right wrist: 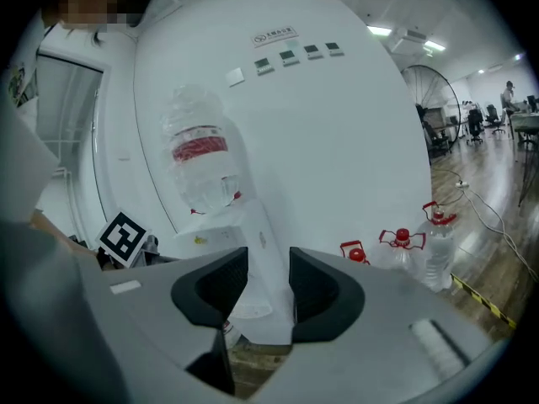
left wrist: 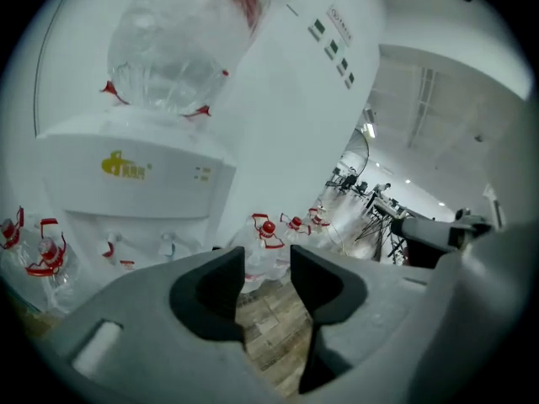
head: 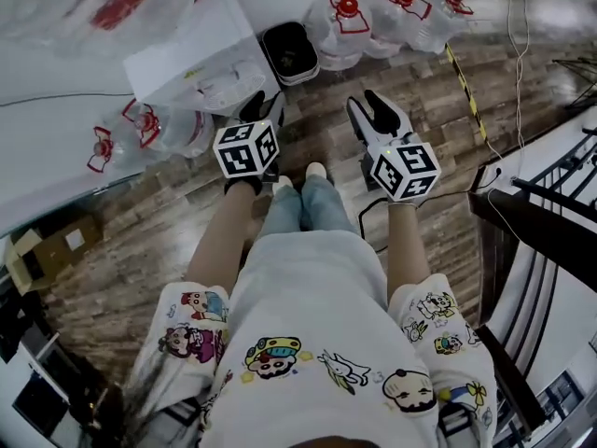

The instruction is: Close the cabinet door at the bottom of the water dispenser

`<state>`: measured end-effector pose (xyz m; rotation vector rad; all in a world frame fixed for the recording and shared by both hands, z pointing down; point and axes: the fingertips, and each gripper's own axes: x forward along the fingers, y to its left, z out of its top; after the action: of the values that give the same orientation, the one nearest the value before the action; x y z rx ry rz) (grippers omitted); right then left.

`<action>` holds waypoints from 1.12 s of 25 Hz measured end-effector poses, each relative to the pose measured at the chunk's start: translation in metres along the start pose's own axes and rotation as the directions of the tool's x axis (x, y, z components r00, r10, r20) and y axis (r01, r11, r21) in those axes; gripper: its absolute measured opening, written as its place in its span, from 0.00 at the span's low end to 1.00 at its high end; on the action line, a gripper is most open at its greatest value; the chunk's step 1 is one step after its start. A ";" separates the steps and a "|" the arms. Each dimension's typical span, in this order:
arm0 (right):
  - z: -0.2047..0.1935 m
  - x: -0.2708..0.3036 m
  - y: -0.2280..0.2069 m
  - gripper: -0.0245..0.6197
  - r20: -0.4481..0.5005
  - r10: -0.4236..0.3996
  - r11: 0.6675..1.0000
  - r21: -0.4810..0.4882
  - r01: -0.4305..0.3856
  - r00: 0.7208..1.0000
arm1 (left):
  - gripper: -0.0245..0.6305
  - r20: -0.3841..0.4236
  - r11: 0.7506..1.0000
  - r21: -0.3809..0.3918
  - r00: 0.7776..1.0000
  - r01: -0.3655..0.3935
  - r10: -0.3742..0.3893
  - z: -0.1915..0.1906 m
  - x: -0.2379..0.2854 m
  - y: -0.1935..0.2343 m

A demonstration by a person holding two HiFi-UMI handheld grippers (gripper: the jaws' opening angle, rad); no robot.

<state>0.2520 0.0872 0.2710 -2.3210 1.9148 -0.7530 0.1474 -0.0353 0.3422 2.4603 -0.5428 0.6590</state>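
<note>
Where dispenser (left wrist: 135,175) stands — inverted bottle (left wrist: 181,40) on top.

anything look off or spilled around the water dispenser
Nothing stands out. The water dispenser stands upright with its bottle seated on top. The spare water jugs stand upright on the wood floor, and no spill shows. The bottom cabinet door is hidden in these views.
</note>
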 end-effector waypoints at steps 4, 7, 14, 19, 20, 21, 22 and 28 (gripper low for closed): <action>0.034 -0.012 0.018 0.27 0.040 0.029 0.998 -0.055 -0.027 0.999 | 0.29 0.094 0.999 0.020 0.995 0.028 -0.030 0.035 -0.040 -0.015; 0.058 -0.017 0.032 0.27 0.059 0.064 0.991 -0.123 -0.056 0.996 | 0.28 0.176 0.999 0.039 0.984 0.028 -0.035 0.061 -0.070 -0.022; 0.101 -0.032 0.071 0.24 0.099 0.155 0.967 -0.220 -0.131 0.983 | 0.26 0.296 0.994 0.108 0.954 0.021 -0.053 0.108 -0.131 -0.045; 0.117 -0.032 0.093 0.20 0.109 0.216 0.949 -0.257 -0.182 0.970 | 0.22 0.362 0.994 0.111 0.931 0.010 -0.050 0.122 -0.164 -0.055; 0.121 -0.032 0.097 0.19 0.115 0.225 0.947 -0.261 -0.189 0.967 | 0.21 0.369 0.994 0.111 0.928 0.006 -0.047 0.122 -0.170 -0.055; 0.124 -0.032 0.100 0.17 0.122 0.234 0.944 -0.264 -0.196 0.965 | 0.20 0.374 0.994 0.112 0.926 0.000 -0.042 0.121 -0.176 -0.055; 0.126 -0.033 0.103 0.16 0.128 0.243 0.942 -0.267 -0.202 0.962 | 0.19 0.377 0.994 0.112 0.926 -0.006 -0.037 0.119 -0.181 -0.055; 0.127 -0.041 0.117 0.05 0.137 0.267 0.939 -0.260 -0.226 0.954 | 0.11 0.375 0.993 0.111 0.927 -0.032 -0.012 0.105 -0.205 -0.051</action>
<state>0.1890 0.0634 0.1069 -2.1184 2.2676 -0.3023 0.0444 -0.0080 0.1321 2.7116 -0.6777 0.2218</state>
